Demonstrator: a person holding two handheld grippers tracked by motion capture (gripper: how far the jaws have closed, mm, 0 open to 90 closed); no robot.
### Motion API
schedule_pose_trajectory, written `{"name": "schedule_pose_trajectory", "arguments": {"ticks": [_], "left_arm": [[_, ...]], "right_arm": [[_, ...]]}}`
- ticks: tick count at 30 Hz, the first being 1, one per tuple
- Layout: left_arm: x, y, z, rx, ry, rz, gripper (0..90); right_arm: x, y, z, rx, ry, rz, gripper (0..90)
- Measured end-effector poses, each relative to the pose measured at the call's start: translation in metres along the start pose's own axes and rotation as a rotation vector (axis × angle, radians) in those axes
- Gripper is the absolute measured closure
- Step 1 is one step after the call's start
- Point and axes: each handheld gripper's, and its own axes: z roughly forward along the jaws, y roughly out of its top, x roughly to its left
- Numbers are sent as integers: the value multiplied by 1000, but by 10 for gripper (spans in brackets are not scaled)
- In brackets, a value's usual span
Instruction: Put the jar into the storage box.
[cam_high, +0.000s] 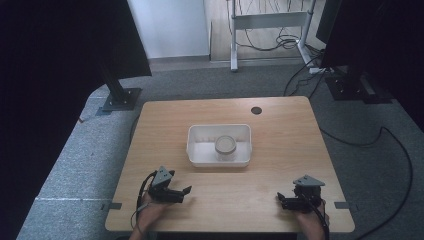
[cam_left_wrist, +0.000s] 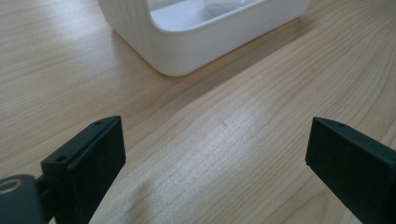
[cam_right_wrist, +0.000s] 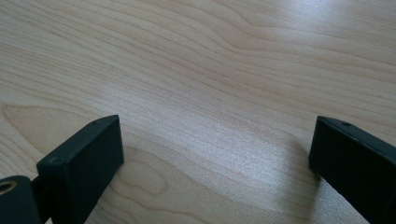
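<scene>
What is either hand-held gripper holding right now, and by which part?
Nothing. The left hand-held gripper and right hand-held gripper are both open over bare table.

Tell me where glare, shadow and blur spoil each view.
High view: dark panels black out both sides; the jar in the tub looks soft. Left gripper view: sheen on the table, tub washed out, near jaws blurred. Right gripper view: pale glare mid-table, jaw shadows.

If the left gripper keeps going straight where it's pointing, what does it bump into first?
Probably the white tub. The left gripper has its jaws wide open over bare wooden table, and the tub's rounded near corner sits ahead in the left gripper view, slightly left of centre. Depth is hard to judge, so it might just graze that corner.
</scene>
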Motion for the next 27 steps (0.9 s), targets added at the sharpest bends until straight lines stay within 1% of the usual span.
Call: {"name": "schedule_pose_trajectory", "arguments": {"ticks": [3,9,10,13,17,22,27], "left_arm": [[0,-3,1,7,2,-6,46],[-1,-10,5,46,0,-17,47],[-1,-10,5,56,1,-17,48],[-1,-11,5,63,-2,-19,48],[-1,-11,7,94,0,-28,49],[-1,-10,10,145,8,-23,49],[-3,-10,11,159,24,-3,45]], "right_arm": [[0,0,0,0,0,0,27],[0,0,0,0,0,0,28],[0,0,0,0,0,0,27],[0,0,0,0,0,0,28],[0,0,0,0,0,0,28],[0,0,0,0,0,0,27],[0,0,0,0,-1,1,27]]}}
